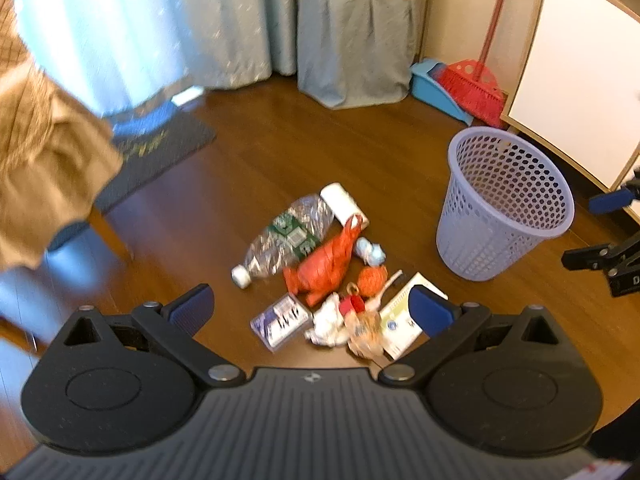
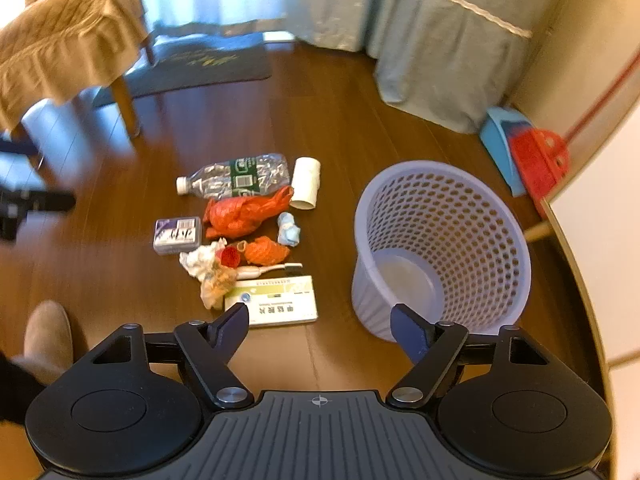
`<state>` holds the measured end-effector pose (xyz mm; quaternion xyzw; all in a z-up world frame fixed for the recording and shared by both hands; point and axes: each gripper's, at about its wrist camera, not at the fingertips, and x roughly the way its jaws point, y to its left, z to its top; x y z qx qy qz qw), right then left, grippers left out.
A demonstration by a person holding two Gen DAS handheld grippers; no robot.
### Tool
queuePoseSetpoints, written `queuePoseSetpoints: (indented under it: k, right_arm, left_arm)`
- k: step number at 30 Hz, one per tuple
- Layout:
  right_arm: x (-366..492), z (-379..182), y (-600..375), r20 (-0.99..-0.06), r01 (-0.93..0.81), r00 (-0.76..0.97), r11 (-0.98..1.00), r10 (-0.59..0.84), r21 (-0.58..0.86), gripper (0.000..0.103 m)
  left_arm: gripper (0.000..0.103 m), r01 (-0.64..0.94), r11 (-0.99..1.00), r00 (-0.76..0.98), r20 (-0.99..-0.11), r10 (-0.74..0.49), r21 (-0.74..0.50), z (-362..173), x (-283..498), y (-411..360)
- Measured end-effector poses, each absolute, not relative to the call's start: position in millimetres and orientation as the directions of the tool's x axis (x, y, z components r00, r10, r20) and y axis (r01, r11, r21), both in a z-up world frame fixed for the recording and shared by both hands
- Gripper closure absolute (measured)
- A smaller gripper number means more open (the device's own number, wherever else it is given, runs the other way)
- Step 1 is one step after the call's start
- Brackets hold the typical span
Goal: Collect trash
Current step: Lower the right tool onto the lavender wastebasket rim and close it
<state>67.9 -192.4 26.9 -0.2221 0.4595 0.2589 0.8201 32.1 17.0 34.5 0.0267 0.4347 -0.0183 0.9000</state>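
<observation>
Grippers (image 1: pixel 312 312) (image 2: pixel 320 326) spread, bottle (image 2: pixel 236 179) seemingly cap-left

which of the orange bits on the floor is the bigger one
The crumpled orange bag beside the plastic bottle; the orange wad near the red cap is much smaller.

Ahead of the open fingers, one crushed plastic bottle (image 2: pixel 236 179) is lying on the floor, and one white paper roll (image 2: pixel 306 184) is lying beside it. Two orange plastic bags are sitting there: a large one (image 2: pixel 244 216) and a small one (image 2: pixel 267 251). One blue-white wad (image 2: pixel 289 232), one crumpled white tissue (image 2: pixel 199 262), one red cap (image 2: pixel 229 258), one purple box (image 2: pixel 177 235) and one white carton (image 2: pixel 276 300) are lying among them. To the right, one lavender basket (image 2: pixel 444 248) is standing.
</observation>
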Motion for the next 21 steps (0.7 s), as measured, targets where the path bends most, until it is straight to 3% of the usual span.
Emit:
queuePoseSetpoints:
  k: [10, 21]
  right_arm:
    - [109.7, 30.4, -225.0, -0.855, -0.678, 0.465, 0.714, 0.230, -0.176, 0.042]
    - [151.1, 1.6, -250.1, -0.882, -0.769, 0.319, 0.639, 0.347, -0.027, 0.050]
  left_arm:
    - [0.002, 0.143, 0.988, 0.664, -0.746, -0.056, 0.053, 38.2, 77.3, 33.9]
    - [0.002, 0.209, 0.977, 0.634, -0.767, -0.094, 0.053, 5.8, 111.0, 36.0]
